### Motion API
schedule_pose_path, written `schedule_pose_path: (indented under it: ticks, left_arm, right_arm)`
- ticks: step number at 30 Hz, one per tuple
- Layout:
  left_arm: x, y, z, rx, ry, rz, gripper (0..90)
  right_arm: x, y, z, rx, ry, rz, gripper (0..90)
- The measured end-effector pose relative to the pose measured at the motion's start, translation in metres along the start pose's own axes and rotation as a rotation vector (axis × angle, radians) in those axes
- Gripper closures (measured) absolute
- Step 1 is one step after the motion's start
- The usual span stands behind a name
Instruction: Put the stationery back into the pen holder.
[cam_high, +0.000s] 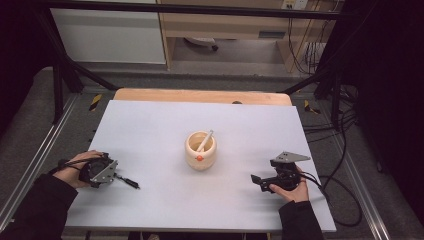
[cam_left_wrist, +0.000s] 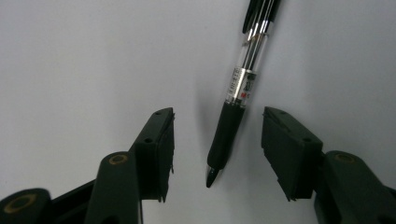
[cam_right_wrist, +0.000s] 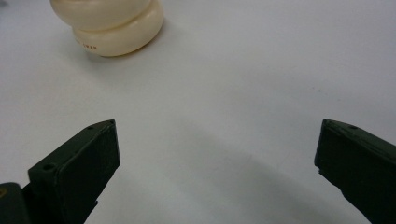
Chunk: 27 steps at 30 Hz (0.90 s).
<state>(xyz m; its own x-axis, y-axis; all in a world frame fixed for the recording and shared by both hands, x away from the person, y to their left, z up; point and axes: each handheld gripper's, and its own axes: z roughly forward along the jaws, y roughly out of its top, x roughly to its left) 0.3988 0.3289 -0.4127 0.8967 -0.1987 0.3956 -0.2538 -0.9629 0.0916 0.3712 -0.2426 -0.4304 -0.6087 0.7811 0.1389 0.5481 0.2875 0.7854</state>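
Left gripper (cam_left_wrist: 217, 149), near-left on the white table (cam_high: 160, 210): jaws spread to either side of a black pen's (cam_left_wrist: 229, 126) rubber grip, tip pointing back toward the gripper, neither pad touching it. Pen lies flat on the table just right of the left gripper (cam_high: 102, 171) in the high view. Right gripper (cam_high: 256, 181), near-right: jaws spread wide with bare table between them. Cream pen pot (cam_high: 200, 150) stands mid-table between the two grippers, well apart from both, a white stick (cam_high: 204, 141) leaning inside.
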Motion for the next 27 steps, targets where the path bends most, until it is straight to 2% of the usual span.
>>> schedule_pose_path:
  ticks: [6, 15, 27]
  left_arm:
    - [0.0012, -0.0023, 0.0036, 0.011, -0.014, 0.002, 52.8]
    - [0.0052, 0.0003, 0.0055, 0.015, -0.025, 0.05, 59.7]
    - [0.0073, 0.0006, 0.0072, 0.018, -0.083, 0.09, 72.2]
  right_arm:
    - [-0.0001, -0.0001, 0.0004, -0.001, -0.001, -0.003, 0.9]
    - [-0.0001, -0.0001, 0.0006, 0.0, 0.001, -0.001, 1.0]
    - [-0.0002, 0.0, 0.0004, -0.001, 0.0, -0.001, 1.0]
